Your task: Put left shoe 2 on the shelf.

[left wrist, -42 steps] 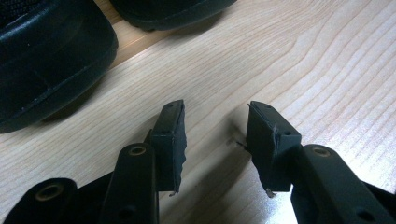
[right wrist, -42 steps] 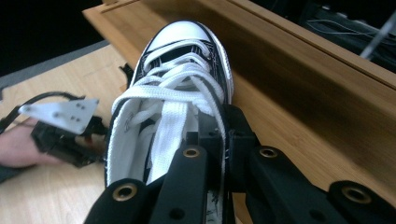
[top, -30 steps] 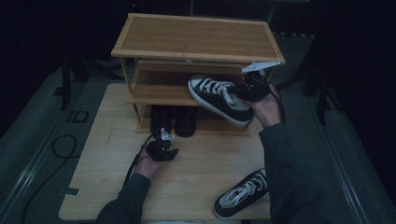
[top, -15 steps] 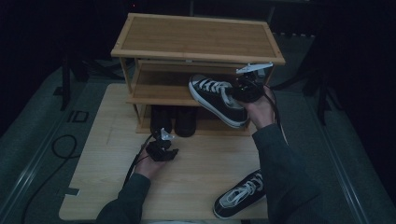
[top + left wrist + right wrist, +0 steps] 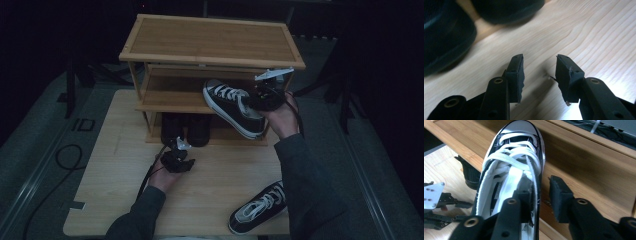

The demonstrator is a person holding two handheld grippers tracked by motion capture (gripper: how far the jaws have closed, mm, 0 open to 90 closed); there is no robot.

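A black sneaker [image 5: 230,102] with white laces [image 5: 511,157] lies tilted, its toe over the middle shelf [image 5: 170,97] of a wooden shoe rack [image 5: 210,40]. My right gripper [image 5: 260,97] is at its heel. In the right gripper view, my right gripper [image 5: 540,186] has one jaw inside the shoe and the other outside, with a gap between the outer jaw and the shoe's side wall. My left gripper [image 5: 179,150] rests low over the table [image 5: 225,170], just in front of the rack. It stands open and empty [image 5: 539,58].
A second matching sneaker [image 5: 257,207] lies near the table's front right edge. Two dark shoes [image 5: 186,127] stand in the rack's bottom level, close ahead of the left gripper [image 5: 444,42]. A cable [image 5: 65,155] loops on the floor at the left.
The right hand and sneaker have shifted slightly left toward the shelf. The left gripper has stayed in place.
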